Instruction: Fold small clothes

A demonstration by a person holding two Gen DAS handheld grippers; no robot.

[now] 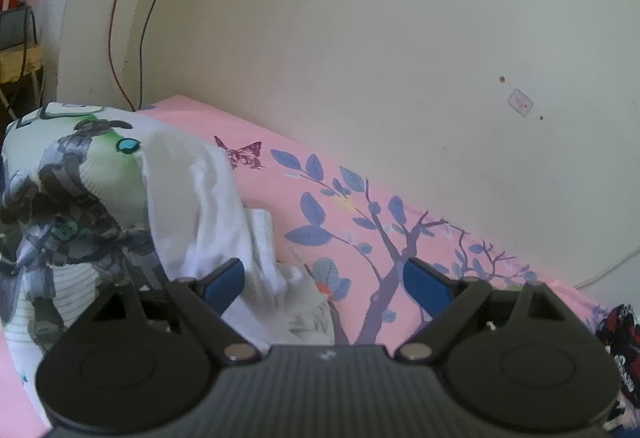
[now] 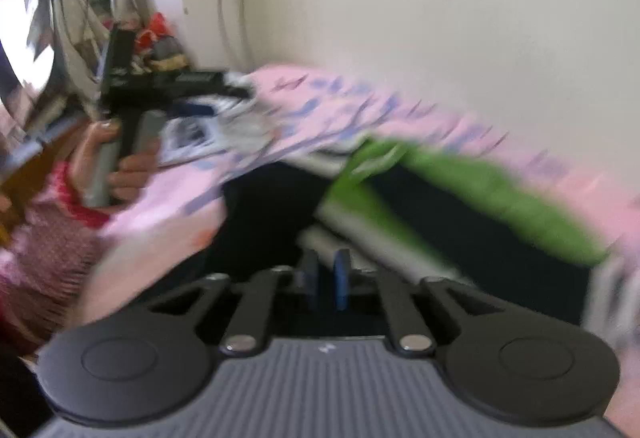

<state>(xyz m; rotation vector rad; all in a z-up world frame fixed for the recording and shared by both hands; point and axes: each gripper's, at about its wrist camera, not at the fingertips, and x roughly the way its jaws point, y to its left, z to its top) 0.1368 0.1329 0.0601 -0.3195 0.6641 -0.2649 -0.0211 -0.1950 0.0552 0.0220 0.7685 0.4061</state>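
My left gripper stands open over the pink bedsheet. A crumpled white cloth lies against its left blue pad and reaches into the gap. Left of that lies a small white-and-green garment with a cartoon print. The right wrist view is blurred by motion. In it my right gripper has its pads a narrow gap apart, above a dark garment and beside a green-and-white striped garment. Whether cloth sits between the pads is unclear.
A cream wall runs along the bed's far side, with two thin cables hanging at the left. A red-and-black cloth lies at the right edge. A hand holds the other gripper's black body; clutter stands behind it.
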